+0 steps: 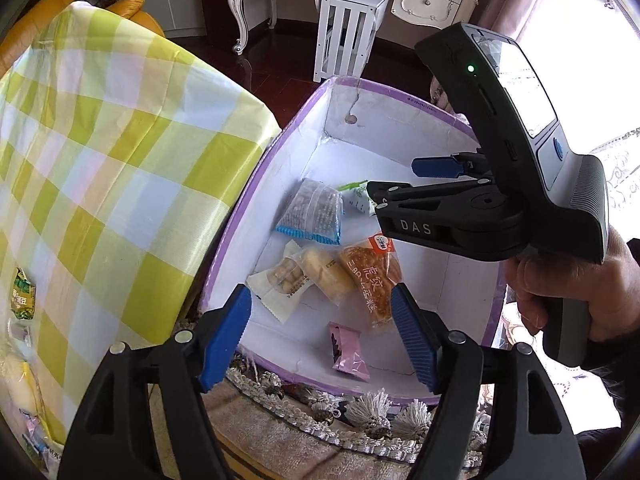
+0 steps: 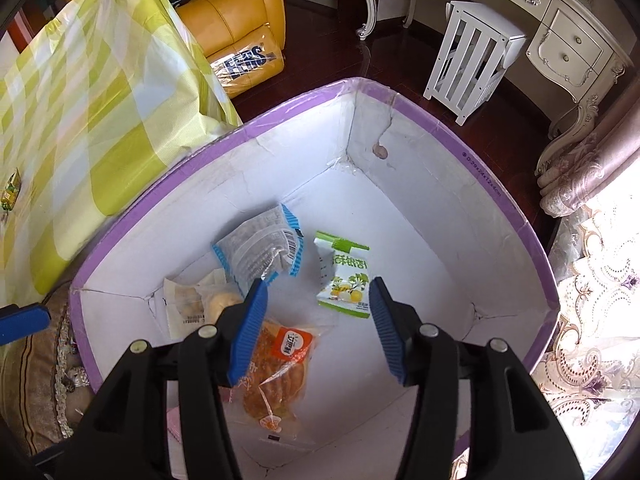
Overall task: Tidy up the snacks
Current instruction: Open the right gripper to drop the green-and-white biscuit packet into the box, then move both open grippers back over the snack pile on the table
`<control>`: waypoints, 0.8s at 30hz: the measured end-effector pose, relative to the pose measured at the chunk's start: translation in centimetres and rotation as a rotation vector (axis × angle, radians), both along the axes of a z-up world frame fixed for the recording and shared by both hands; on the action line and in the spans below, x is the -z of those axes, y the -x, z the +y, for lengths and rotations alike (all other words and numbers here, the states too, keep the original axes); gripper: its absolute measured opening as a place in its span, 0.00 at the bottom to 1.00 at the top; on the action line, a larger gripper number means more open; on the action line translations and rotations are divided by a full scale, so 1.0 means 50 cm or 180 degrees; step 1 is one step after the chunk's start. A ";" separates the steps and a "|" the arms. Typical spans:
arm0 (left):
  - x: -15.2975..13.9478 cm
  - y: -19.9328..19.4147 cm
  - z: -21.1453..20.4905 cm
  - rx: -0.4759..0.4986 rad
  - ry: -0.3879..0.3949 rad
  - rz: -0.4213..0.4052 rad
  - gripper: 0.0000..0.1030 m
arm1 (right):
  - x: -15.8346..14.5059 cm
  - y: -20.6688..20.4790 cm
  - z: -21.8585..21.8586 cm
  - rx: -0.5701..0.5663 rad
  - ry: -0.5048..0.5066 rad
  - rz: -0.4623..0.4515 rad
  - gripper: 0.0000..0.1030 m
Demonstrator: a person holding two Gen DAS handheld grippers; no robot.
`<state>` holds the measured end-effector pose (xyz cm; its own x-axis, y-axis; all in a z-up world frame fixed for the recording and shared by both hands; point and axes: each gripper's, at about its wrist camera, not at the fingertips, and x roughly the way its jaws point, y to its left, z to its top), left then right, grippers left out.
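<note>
Over the white cardboard box with a purple rim (image 2: 516, 216) I hold both tools with jaws apart and nothing between them: my left gripper (image 1: 320, 336) and my right gripper (image 2: 316, 328). Inside lie a blue-edged clear packet (image 2: 260, 252), a green-and-white pouch (image 2: 344, 276), an orange cake wrapper (image 2: 280, 364), a pale biscuit packet (image 1: 280, 284) and a pink sachet (image 1: 348, 352). Beside the box, a green snack packet (image 1: 22, 294) rests on the yellow checked tablecloth (image 1: 120, 160).
</note>
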<state>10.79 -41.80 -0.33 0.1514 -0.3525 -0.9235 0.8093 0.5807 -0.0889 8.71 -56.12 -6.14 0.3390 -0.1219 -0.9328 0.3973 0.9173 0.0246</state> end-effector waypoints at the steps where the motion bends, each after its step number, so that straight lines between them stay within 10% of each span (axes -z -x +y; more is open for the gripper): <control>1: -0.005 -0.003 0.008 -0.0038 0.0016 -0.0025 0.69 | -0.007 -0.002 0.006 -0.0012 0.0000 -0.0022 0.53; 24: -0.082 -0.040 0.450 -0.1800 0.0369 -0.0452 0.74 | -0.125 -0.086 0.320 -0.1050 -0.0182 -0.0372 0.54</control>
<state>12.79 -19.31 3.77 0.4643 -0.2784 -0.8408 0.3858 0.9181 -0.0909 13.02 -40.14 0.11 0.4562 0.0631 -0.8876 0.0714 0.9917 0.1072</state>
